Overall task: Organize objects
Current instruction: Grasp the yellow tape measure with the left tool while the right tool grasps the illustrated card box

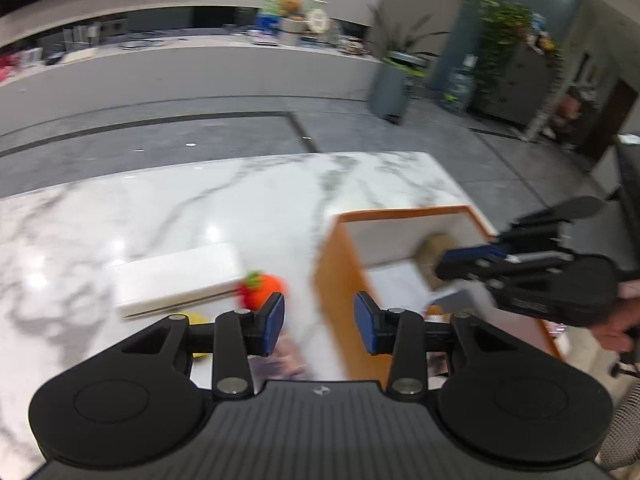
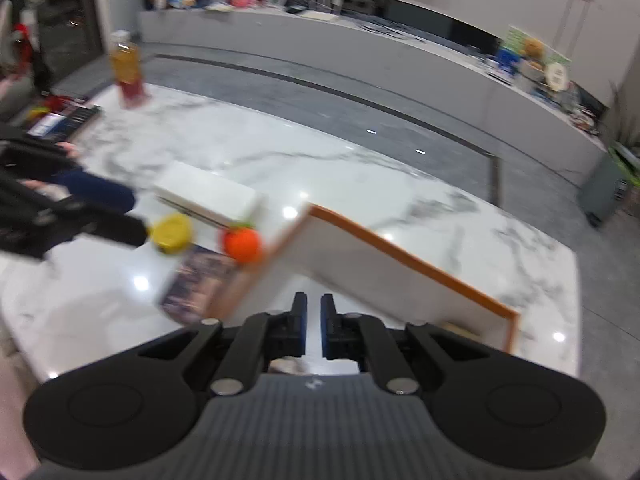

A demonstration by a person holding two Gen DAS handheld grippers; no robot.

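Orange-trimmed box (image 2: 404,256) sits on the marble surface (image 1: 200,200), beside an orange toy fruit (image 2: 241,243), yellow lid (image 2: 173,233) and white block (image 1: 176,276). Left gripper (image 1: 319,322) spread, empty. Right gripper (image 2: 314,326) nearly pressed together, a slim gap, nothing held.

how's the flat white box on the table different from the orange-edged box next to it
The flat white box is low, closed and all white; the orange-edged box is taller, open-topped, with orange outer walls and a white inside. The white box shows nothing inside; the orange-edged one holds a few blurred items. Both are rectangular and rest on the marble table.
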